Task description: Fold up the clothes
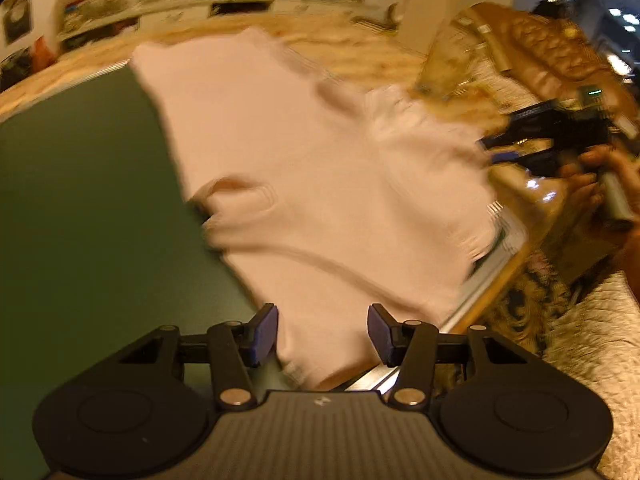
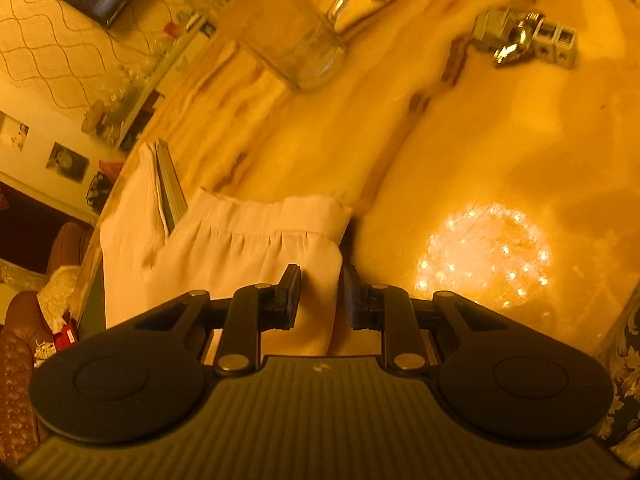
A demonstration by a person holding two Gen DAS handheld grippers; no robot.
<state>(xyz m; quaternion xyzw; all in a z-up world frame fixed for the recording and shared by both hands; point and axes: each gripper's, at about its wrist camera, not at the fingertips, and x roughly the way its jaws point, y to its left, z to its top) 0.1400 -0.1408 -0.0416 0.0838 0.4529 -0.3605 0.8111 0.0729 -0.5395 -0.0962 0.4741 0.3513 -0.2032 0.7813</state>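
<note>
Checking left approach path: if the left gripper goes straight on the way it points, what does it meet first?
Most likely the pale garment: the left gripper has its fingers apart, empty, with cloth directly ahead on the green mat. Blur leaves depth unclear.

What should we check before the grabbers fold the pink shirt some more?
1. Pink shirt lies on the green mat: ok.
2. Shirt is flat and smooth: not ok, bunched and partly folded.
3. Left gripper has jaws apart, nothing pinched: ok.
4. Right gripper has jaws apart, over the shirt's edge, not pinching it: ok.
5. Part of the shirt hangs past the mat's edge: cannot tell, the picture is blurry.
6. Glass pitcher on the table stands away from the shirt: ok.
</note>
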